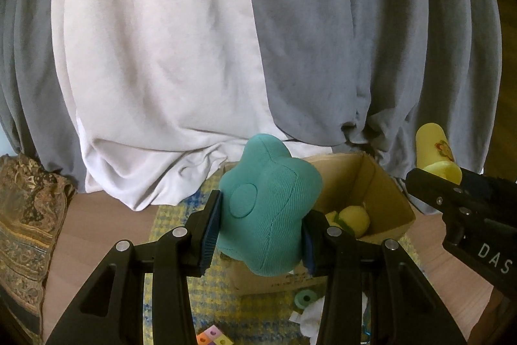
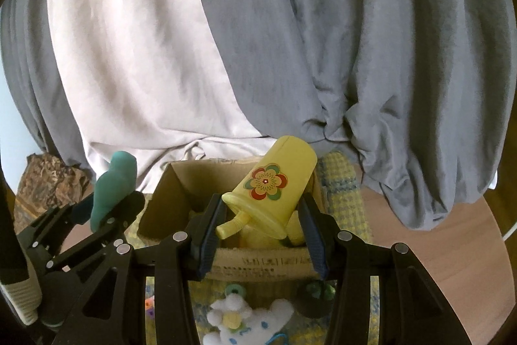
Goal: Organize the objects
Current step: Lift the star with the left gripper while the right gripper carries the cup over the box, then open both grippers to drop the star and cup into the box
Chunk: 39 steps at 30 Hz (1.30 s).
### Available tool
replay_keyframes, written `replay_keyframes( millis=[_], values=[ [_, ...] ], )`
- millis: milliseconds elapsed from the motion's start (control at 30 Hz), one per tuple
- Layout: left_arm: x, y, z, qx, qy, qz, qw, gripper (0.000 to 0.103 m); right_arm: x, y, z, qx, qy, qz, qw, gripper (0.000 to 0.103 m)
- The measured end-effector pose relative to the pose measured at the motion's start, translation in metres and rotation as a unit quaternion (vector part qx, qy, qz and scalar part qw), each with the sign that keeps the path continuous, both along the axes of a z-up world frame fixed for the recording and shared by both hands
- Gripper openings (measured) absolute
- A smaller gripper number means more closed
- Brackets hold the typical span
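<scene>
My left gripper (image 1: 260,231) is shut on a teal flower-shaped cushion (image 1: 268,209) and holds it above the near left corner of an open cardboard box (image 1: 381,189). My right gripper (image 2: 261,235) is shut on a yellow cup with a flower print (image 2: 274,186), tilted over the same box (image 2: 174,183). The cup shows at the right in the left wrist view (image 1: 434,151), the cushion at the left in the right wrist view (image 2: 113,186). A yellow ball (image 1: 353,217) lies in the box.
The box stands on a yellow checked mat (image 1: 174,215) on a wooden floor (image 2: 452,235). White and grey drapes (image 1: 194,54) hang behind. A white plush toy (image 2: 239,322), green rings (image 1: 305,299), coloured blocks (image 1: 213,338) lie in front. A patterned cushion (image 1: 26,215) sits left.
</scene>
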<state>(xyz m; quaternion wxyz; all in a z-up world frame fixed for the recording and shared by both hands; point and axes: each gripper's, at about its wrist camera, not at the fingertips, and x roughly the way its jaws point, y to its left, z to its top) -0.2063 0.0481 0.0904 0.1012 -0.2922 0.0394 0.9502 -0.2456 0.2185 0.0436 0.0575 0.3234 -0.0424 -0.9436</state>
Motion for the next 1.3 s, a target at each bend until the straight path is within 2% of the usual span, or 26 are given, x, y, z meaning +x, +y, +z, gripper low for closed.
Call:
replay_keyframes(
  millis=[167, 467, 567, 667, 967, 1200, 1233, 1267, 1300],
  values=[
    [-0.016, 0.001, -0.003, 0.013, -0.017, 0.000, 0.9998, 0.042, -0.018, -0.003, -0.002, 0.009, -0.015, 0.001, 1.000, 0.047],
    [-0.035, 0.008, -0.009, 0.006, -0.032, -0.011, 0.9994, 0.042, -0.044, -0.002, -0.012, 0.007, -0.046, 0.002, 0.999, 0.047],
    [-0.038, 0.012, -0.013, -0.012, -0.026, -0.014, 0.9995, 0.042, -0.050, -0.004, -0.017, 0.011, -0.053, 0.001, 0.999, 0.047],
    [-0.043, 0.011, -0.017, -0.003, -0.034, -0.019, 0.9992, 0.042, -0.055, -0.003, -0.021, 0.007, -0.060, -0.001, 0.998, 0.047],
    [-0.053, 0.012, -0.022, 0.011, -0.055, -0.030, 0.9980, 0.043, -0.062, -0.002, -0.023, 0.000, -0.067, -0.002, 0.998, 0.047],
    [-0.052, 0.018, -0.023, -0.003, -0.057, -0.032, 0.9979, 0.048, -0.065, 0.001, -0.024, 0.000, -0.066, -0.004, 0.998, 0.049],
    [-0.051, 0.019, -0.023, -0.005, -0.056, -0.031, 0.9979, 0.051, -0.065, 0.002, -0.023, 0.000, -0.067, -0.004, 0.998, 0.055],
    [-0.051, 0.019, -0.023, -0.005, -0.055, -0.030, 0.9980, 0.061, -0.065, 0.002, -0.023, 0.001, -0.067, -0.006, 0.998, 0.069],
    [-0.050, 0.018, -0.023, -0.005, -0.053, -0.026, 0.9982, 0.076, -0.065, 0.003, -0.022, 0.001, -0.064, -0.009, 0.998, 0.077]
  ],
)
